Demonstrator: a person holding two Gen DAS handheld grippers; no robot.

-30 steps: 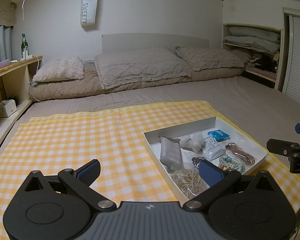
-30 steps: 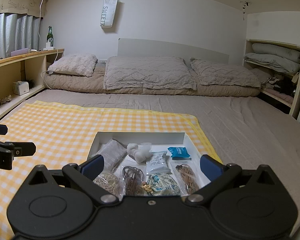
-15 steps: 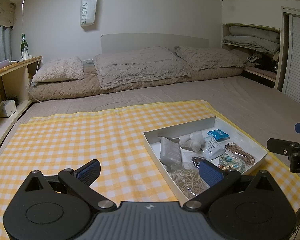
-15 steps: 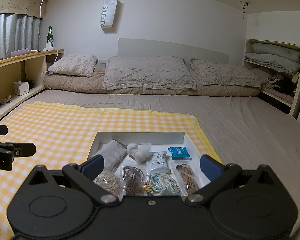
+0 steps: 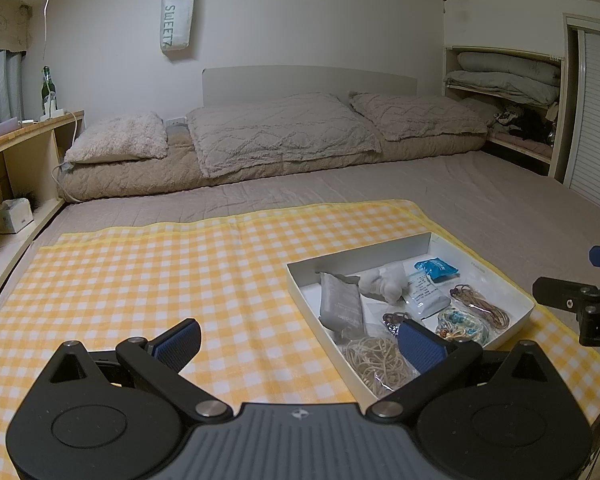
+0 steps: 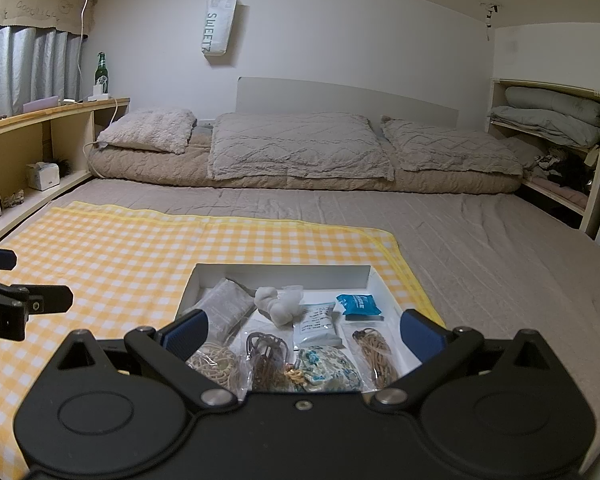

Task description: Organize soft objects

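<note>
The left gripper [image 5: 300, 342] is held low and level, jaws spread wide, nothing gripped between the blue pads [image 5: 179, 342]. The right gripper [image 6: 304, 330] is held likewise, jaws wide apart, pads [image 6: 421, 338] empty. Both are pointed forward, side by side. Each is seen at the edge of the other's view. No hand or sleeve is visible.

Both wrist views face the headboard [image 5: 308, 80], sharing the white tray [image 6: 280, 272].
</note>
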